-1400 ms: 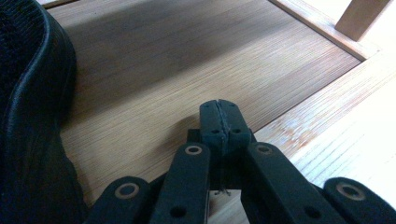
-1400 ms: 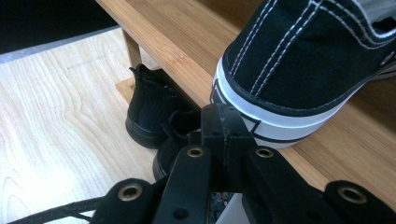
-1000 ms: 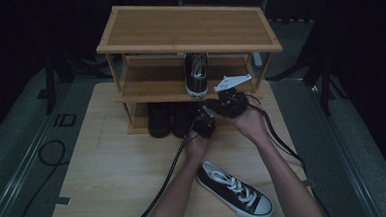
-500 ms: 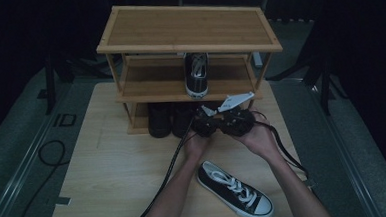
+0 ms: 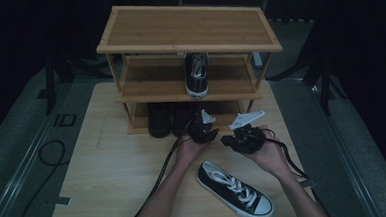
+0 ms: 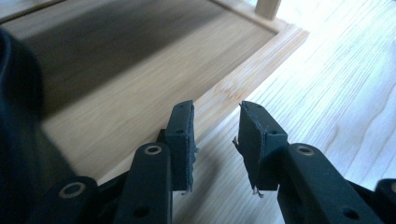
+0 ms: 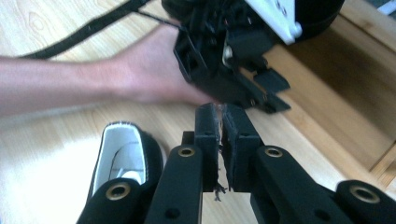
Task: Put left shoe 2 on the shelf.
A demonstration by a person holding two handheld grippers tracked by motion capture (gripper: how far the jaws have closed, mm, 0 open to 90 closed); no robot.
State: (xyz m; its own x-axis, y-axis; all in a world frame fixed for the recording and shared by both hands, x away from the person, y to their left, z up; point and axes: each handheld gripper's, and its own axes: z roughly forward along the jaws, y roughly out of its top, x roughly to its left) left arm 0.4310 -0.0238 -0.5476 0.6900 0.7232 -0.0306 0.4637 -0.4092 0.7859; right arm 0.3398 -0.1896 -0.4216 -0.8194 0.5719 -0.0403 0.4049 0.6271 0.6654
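Observation:
A three-shelf bamboo shoe rack (image 5: 190,47) stands at the back of the table. One black-and-white sneaker (image 5: 197,75) sits on its middle shelf, and its mate (image 5: 235,189) lies on the table near the front edge. My left gripper (image 5: 201,128) hovers at the bottom shelf's front lip (image 6: 243,74). Its jaws have just been opening, and the left gripper (image 6: 215,112) is open with nothing between the pads. My right gripper (image 5: 238,138) is beside it, above the loose sneaker (image 7: 122,158). The right gripper (image 7: 220,112) is shut and empty, with frayed threads on its pads.
Two dark shoes (image 5: 159,120) stand on the bottom shelf, left of my left gripper; one is a dark blur (image 6: 18,116) at that view's left edge. Cables trail from both grippers towards the person. Bare wooden tabletop (image 5: 104,168) lies to the left.
The left gripper's jaws have gone from shut to open. The right hand has come down from beside the middle shelf to just above the table, nearer the loose sneaker.

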